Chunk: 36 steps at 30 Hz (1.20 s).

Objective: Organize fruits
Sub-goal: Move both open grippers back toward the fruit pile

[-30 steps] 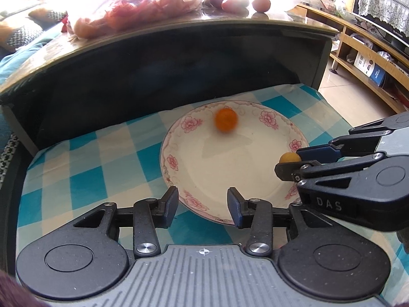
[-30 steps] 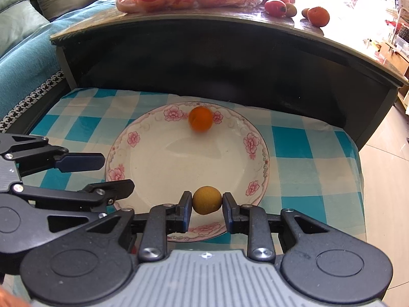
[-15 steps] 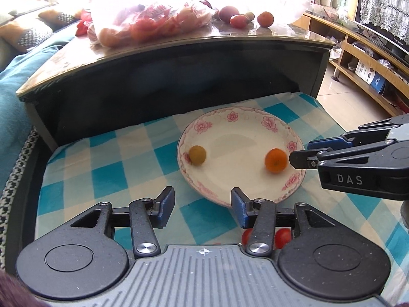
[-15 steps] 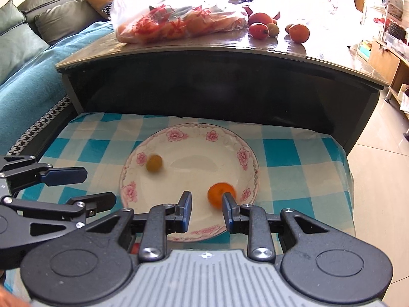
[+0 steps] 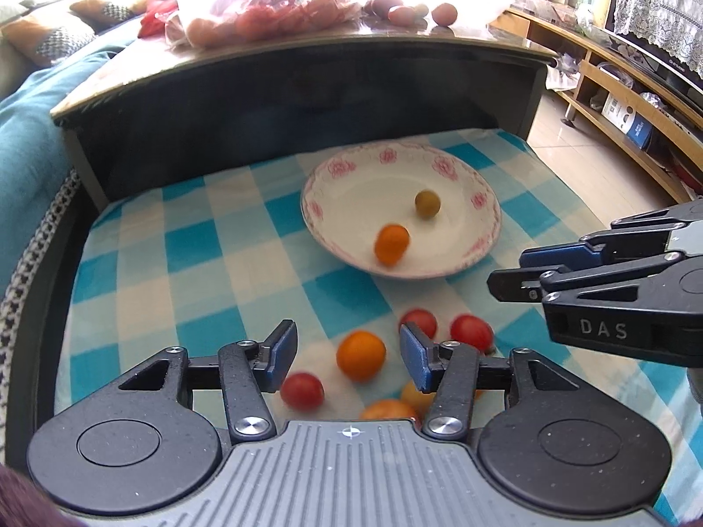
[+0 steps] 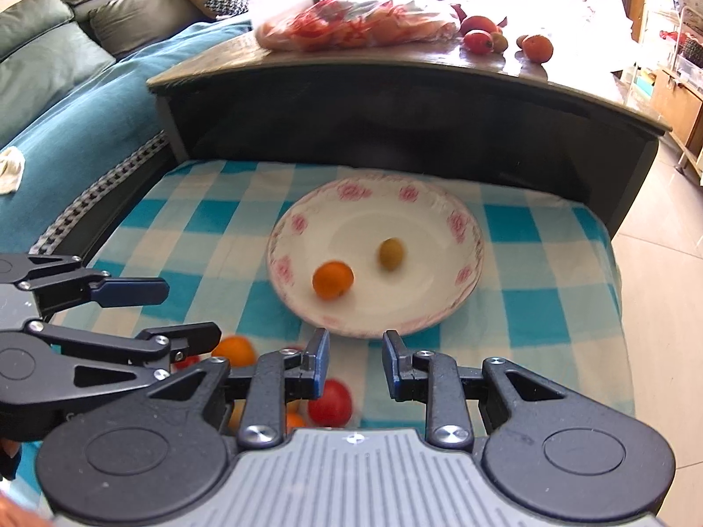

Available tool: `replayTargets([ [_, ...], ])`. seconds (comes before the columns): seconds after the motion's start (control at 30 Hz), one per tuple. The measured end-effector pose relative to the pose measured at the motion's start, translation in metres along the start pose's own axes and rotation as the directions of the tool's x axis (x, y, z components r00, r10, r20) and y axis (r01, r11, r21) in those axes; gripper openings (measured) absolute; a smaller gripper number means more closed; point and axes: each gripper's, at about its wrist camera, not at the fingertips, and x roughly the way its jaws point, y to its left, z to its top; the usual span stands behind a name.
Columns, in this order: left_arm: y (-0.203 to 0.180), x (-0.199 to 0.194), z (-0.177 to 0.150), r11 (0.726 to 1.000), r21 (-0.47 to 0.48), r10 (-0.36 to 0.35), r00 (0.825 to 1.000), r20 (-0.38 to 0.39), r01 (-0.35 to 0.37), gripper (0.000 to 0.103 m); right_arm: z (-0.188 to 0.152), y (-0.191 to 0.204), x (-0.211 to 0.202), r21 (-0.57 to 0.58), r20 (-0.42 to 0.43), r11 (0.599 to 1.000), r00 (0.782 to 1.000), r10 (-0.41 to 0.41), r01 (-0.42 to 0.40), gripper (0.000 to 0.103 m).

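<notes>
A white plate with pink flowers [image 5: 364,193] [image 6: 422,219] sits on the blue-checked cloth. An orange fruit [image 5: 391,243] [image 6: 332,279] and a yellow-green fruit [image 5: 427,203] [image 6: 391,254] lie in it, both blurred. Nearer to me, several loose fruits rest on the cloth: an orange one [image 5: 361,355] [image 6: 235,351] and red ones [image 5: 302,391] [image 6: 330,403]. My left gripper [image 5: 346,338] [image 6: 189,312] hovers above these, its jaws opening, pads touching nothing. My right gripper [image 6: 353,347] [image 5: 505,272] hangs in front of the plate's near rim with a narrow gap and nothing between its fingers.
A dark coffee table [image 6: 395,101] rises behind the cloth, carrying a plastic bag of fruit [image 6: 351,22] and loose fruits [image 6: 538,46]. A teal sofa [image 6: 66,101] lies left. Tiled floor [image 6: 659,272] and a wooden shelf unit [image 5: 637,101] are right.
Both grippers drew back from the plate, bringing the loose fruits into view. The yellow-green fruit left my right gripper and now lies in the plate. The orange fruit rolled across the plate.
</notes>
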Motion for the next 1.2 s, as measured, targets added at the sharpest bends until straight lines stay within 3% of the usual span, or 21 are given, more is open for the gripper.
replayTargets([
  [0.5,-0.011,0.01,-0.03,1.0,-0.025,-0.011,0.997,-0.082,0.009,0.063,-0.029,0.007,-0.011,0.01,-0.05,1.0,0.999,0.012,-0.011,0.029],
  [0.97,-0.012,0.029,-0.039,0.999,-0.034,-0.004,0.993,-0.117,0.0,0.062,-0.032,0.01,-0.001,0.012,-0.088,0.999,0.995,0.037,-0.036,0.033],
  [1.1,-0.01,0.027,-0.04,0.998,-0.051,-0.03,0.993,-0.111,0.024,0.051,-0.033,0.013,0.003,0.007,-0.102,0.999,0.994,0.047,-0.046,0.033],
  [1.2,-0.011,0.025,-0.04,0.999,-0.041,-0.03,0.993,-0.11,0.025,0.05,-0.033,0.015,0.008,0.01,-0.116,0.998,0.992,0.056,-0.055,0.034],
])
